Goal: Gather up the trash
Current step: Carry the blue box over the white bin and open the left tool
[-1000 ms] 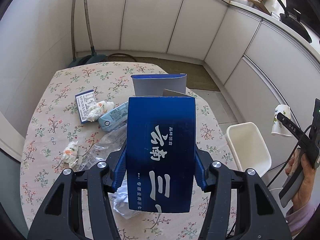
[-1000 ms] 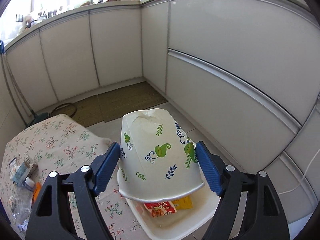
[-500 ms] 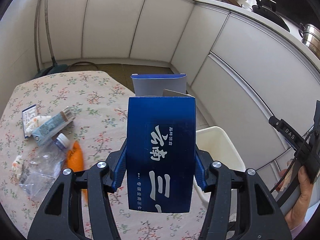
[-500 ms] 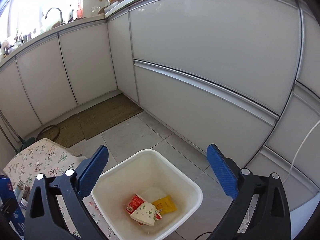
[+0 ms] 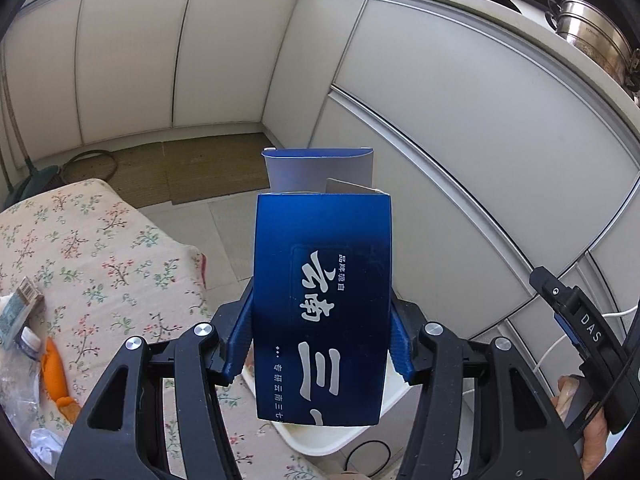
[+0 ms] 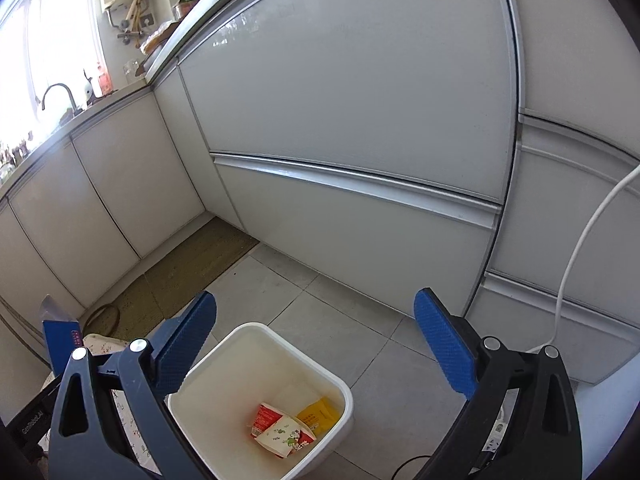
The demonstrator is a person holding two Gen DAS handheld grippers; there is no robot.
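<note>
Clamping the blue box [image 5: 322,308], the left gripper [image 5: 320,338] holds it above the white bin [image 6: 256,344] — three scraps inside. The right gripper [image 6: 316,344] gapes empty over it — jaws just opened.

Dark blue box [image 5: 322,304] with white characters, white bin [image 6: 264,392], floral tablecloth [image 5: 96,256].

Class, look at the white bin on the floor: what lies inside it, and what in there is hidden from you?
Inside the white bin: a crushed paper cup with green leaf print, lying over a red packet, beside a yellow packet. The near inner wall and anything beneath the cup are hidden.
</note>
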